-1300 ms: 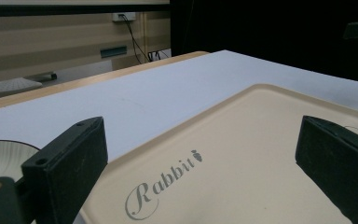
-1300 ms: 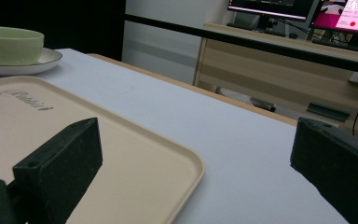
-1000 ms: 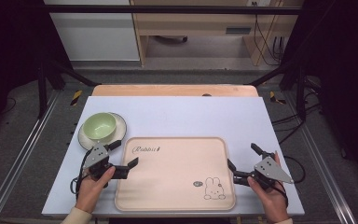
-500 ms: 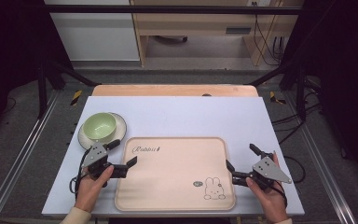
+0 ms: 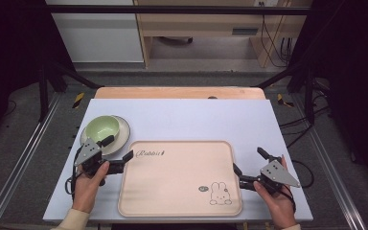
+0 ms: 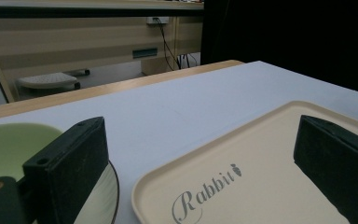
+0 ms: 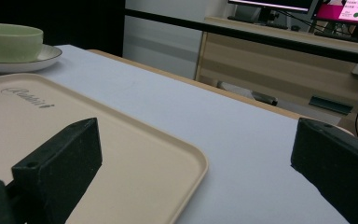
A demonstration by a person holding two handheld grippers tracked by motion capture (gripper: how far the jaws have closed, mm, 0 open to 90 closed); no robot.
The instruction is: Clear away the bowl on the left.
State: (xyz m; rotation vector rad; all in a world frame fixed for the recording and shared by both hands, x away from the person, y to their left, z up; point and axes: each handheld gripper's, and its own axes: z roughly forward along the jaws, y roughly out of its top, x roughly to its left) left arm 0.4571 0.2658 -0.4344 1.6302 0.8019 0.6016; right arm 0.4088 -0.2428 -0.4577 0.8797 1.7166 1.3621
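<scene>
Tray (image 5: pixel 179 177): beige, empty, flat at table (image 5: pixel 196 115) centre. Green bowl (image 5: pixel 102 128) on plate (image 5: pixel 120 139), beside its far-left corner. Left gripper (image 5: pixel 120 157) and right gripper (image 5: pixel 247 167): jaws spread wide, straddling opposite tray edges, gripping nothing. No purpose stated; probably a lift, not yet begun.

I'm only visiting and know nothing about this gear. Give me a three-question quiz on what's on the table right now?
1. True or false: the green bowl sits on a white plate.
2. Which word is printed on the beige tray?
A. Bunny
B. Rabbit
C. Hare
3. Fill in: the jaws of the left gripper and right gripper stand ____.

Key
1. True; the bowl rests on the plate left of the tray.
2. B, beside a small rabbit drawing near the opposite corner.
3. Open, each straddling a tray edge, gripping nothing.
</scene>
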